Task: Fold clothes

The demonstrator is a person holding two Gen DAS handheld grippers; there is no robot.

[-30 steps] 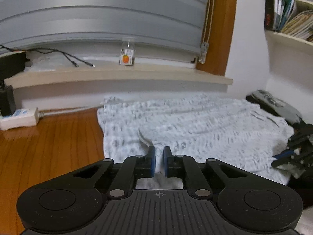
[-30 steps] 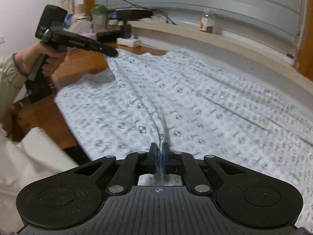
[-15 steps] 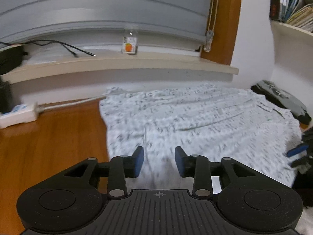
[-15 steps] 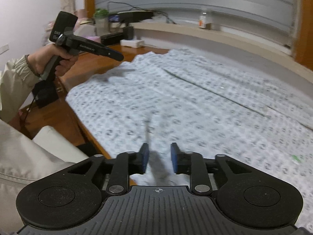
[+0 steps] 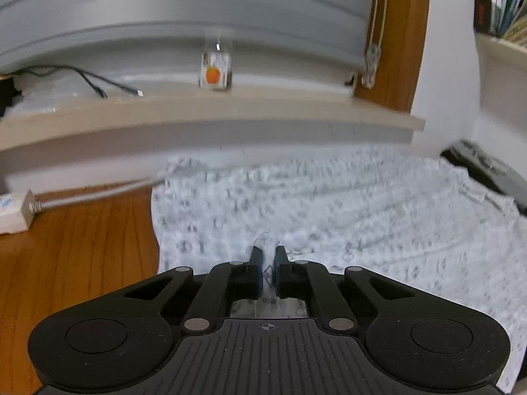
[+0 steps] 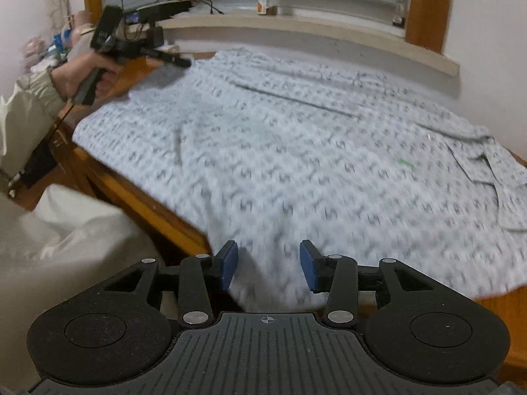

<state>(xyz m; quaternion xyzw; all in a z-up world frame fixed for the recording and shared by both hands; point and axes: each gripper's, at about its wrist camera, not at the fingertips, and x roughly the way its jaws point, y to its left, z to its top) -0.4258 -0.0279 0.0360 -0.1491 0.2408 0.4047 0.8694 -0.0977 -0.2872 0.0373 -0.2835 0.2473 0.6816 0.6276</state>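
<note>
A white shirt with a small dark print (image 6: pixel 296 138) lies spread flat over the wooden table (image 6: pixel 145 210); it also shows in the left wrist view (image 5: pixel 329 210). My left gripper (image 5: pixel 267 256) is shut on a pinched fold of the shirt near its left edge. In the right wrist view the left gripper (image 6: pixel 179 62) is held at the shirt's far left corner. My right gripper (image 6: pixel 268 265) is open, empty, just above the shirt's near edge where it hangs over the table. The shirt's collar (image 6: pixel 477 161) lies at the right.
A window sill (image 5: pixel 197 112) runs behind the table with a small bottle (image 5: pixel 215 65) and a cable (image 5: pixel 98 85). A white power strip (image 5: pixel 13 210) sits at the table's left. A dark garment (image 5: pixel 487 168) lies at the far right. Pale fabric (image 6: pixel 66 230) is below the table edge.
Both grippers let go of the shirt half a second ago and the cloth dropped flat. The left has since shut on a new fold; the right has opened wider and pulled back.
</note>
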